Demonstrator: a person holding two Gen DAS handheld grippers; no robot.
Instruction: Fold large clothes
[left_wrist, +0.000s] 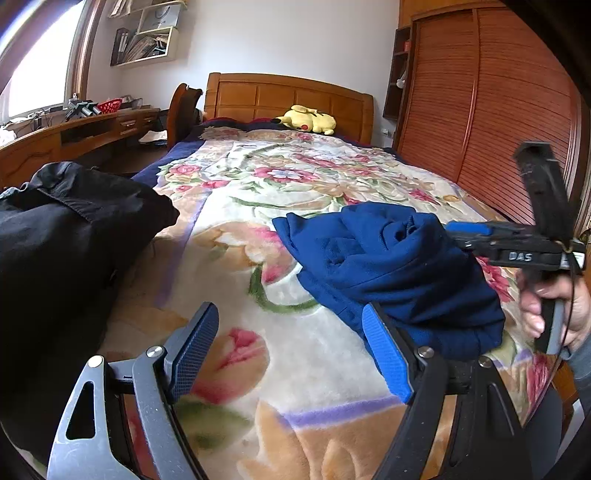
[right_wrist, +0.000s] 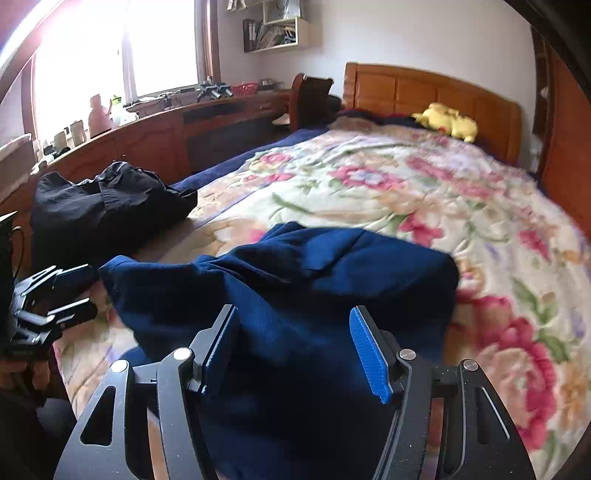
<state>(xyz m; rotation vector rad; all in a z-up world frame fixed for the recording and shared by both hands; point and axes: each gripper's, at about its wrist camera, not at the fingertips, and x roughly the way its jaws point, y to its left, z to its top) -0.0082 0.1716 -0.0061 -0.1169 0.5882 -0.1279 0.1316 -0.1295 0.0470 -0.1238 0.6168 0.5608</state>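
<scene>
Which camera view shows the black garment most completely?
The right wrist view. There the black garment lies whole at the bed's left edge, crumpled, with its outline clear. In the left wrist view the same garment fills the left side, but the picture's edge cuts it off.

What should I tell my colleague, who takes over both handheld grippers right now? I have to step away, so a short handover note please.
Left gripper: open, nothing between its fingers, above the blanket next to the blue garment.
Right gripper: open, with the blue garment's cloth between its fingers; no grip visible.
Things: the blue garment lies crumpled in a heap at the near end of the bed; the black garment lies bunched at the bed's left edge.
Done: nothing looks folded.
Left: spread the blue garment flat and fold it, then probably the black one.
</scene>
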